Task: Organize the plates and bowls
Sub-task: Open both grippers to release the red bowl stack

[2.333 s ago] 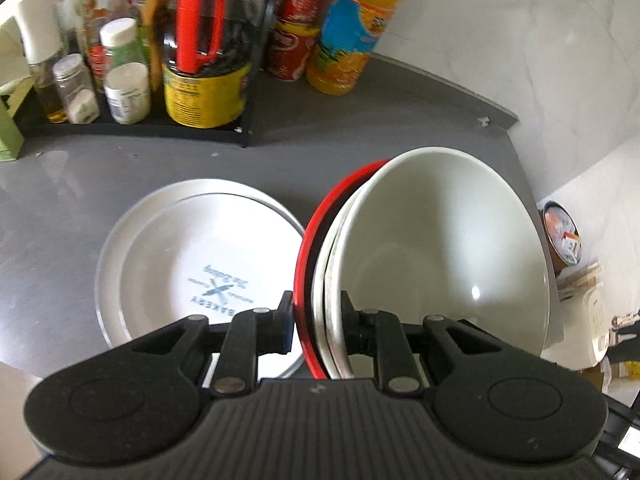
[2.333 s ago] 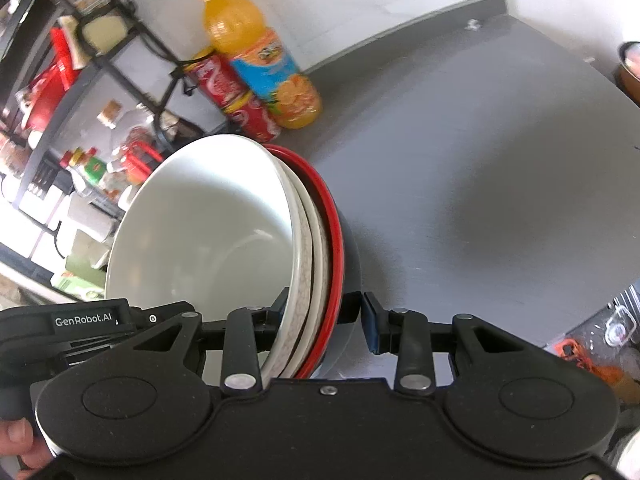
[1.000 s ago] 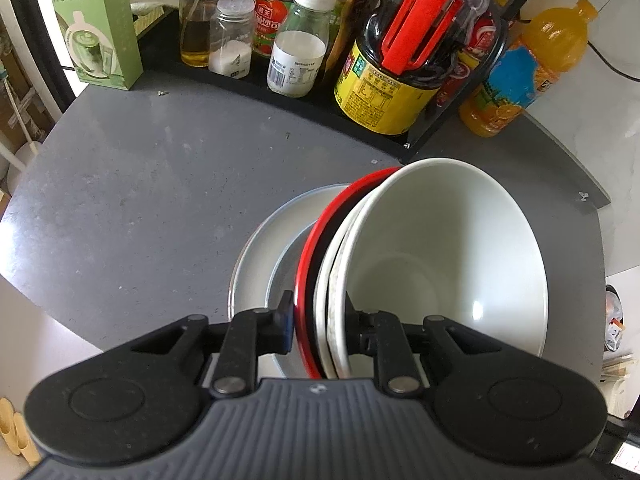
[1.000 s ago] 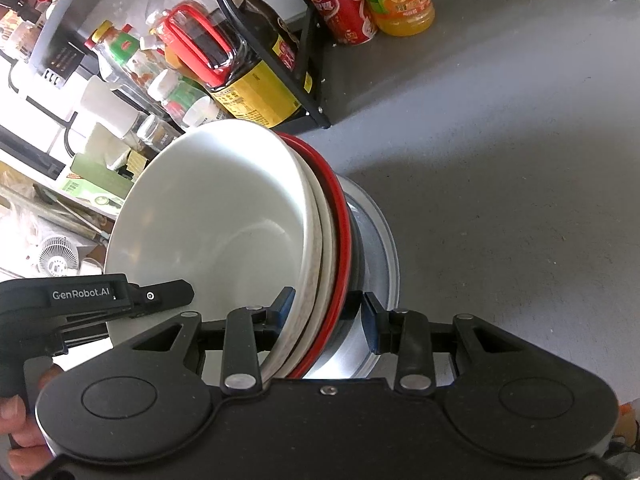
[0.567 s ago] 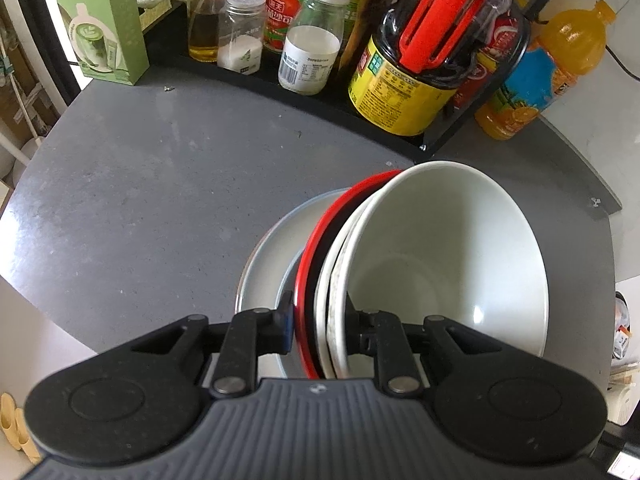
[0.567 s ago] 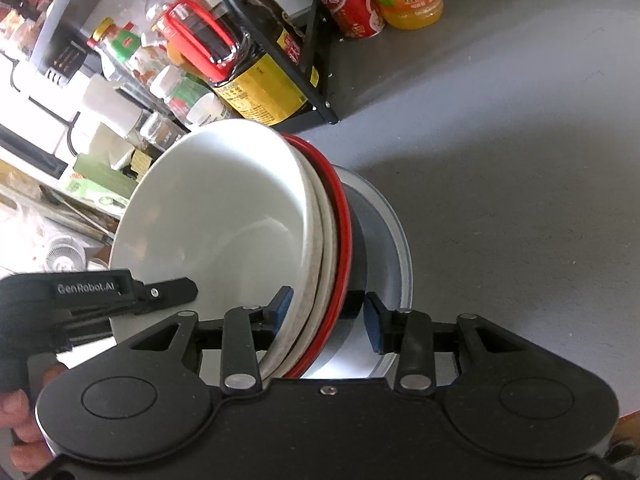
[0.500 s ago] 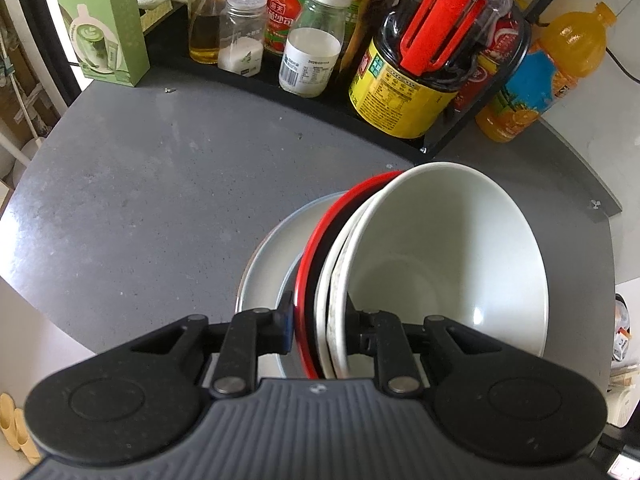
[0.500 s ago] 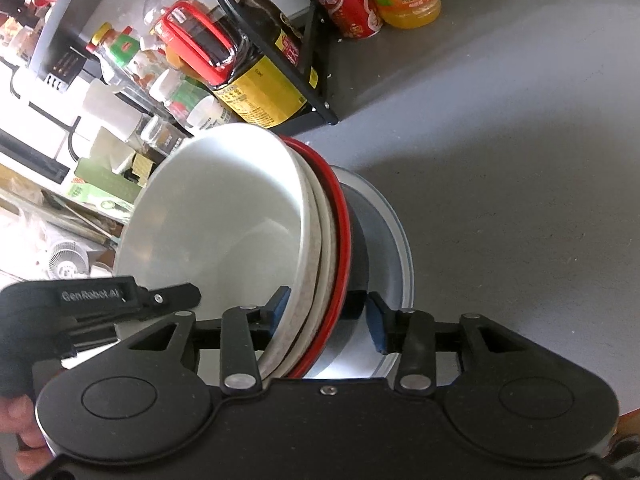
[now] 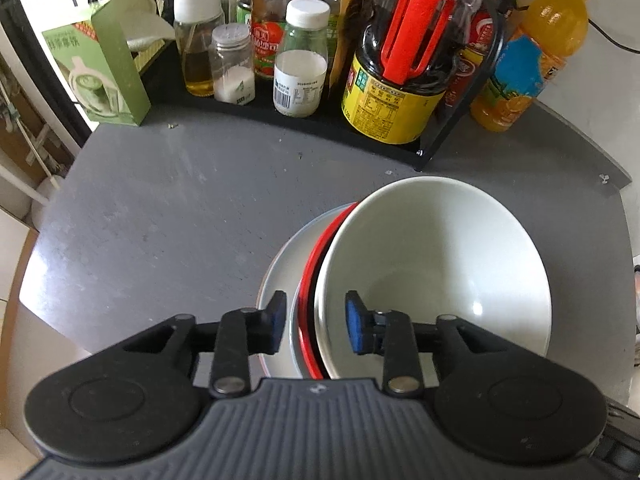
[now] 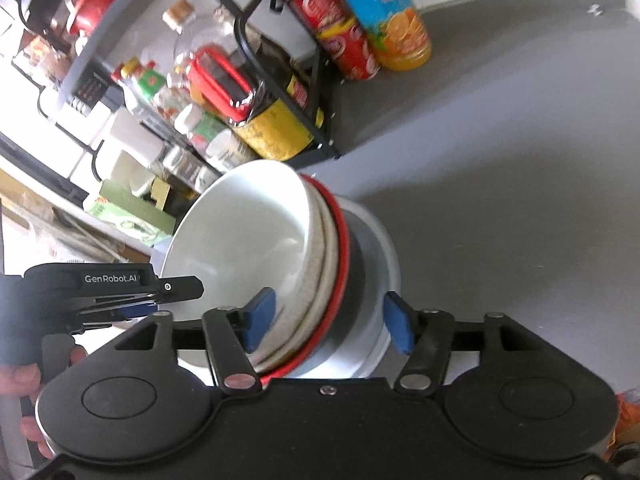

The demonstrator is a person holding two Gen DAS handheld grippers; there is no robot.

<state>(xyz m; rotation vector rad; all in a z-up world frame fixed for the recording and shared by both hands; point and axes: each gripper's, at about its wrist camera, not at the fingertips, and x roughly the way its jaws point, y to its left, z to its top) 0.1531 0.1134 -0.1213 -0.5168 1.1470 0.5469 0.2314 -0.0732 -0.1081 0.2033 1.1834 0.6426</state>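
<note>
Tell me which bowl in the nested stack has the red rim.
The bottom bowl, black outside with a thin red rim, resting on the grey plate. The white bowl on top and the speckled bowl between them have pale rims.

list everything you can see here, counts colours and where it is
white ceramic bowl: 1, white, top of the nested stack
speckled cream bowl: 1, cream, nested under the white one
red-rimmed black bowl: 1, red and black, bottom of the stack
round grey plate: 1, grey, on the countertop beneath the stack
grey countertop: 1, grey, under everything
black wire rack: 1, black, back of the countertop, full of bottles and jars
orange juice bottle: 1, orange, right of the rack
green carton: 1, green, left of the rack
left gripper: fingers open, either side of the stack's rim
right gripper: fingers open, either side of the stack
</note>
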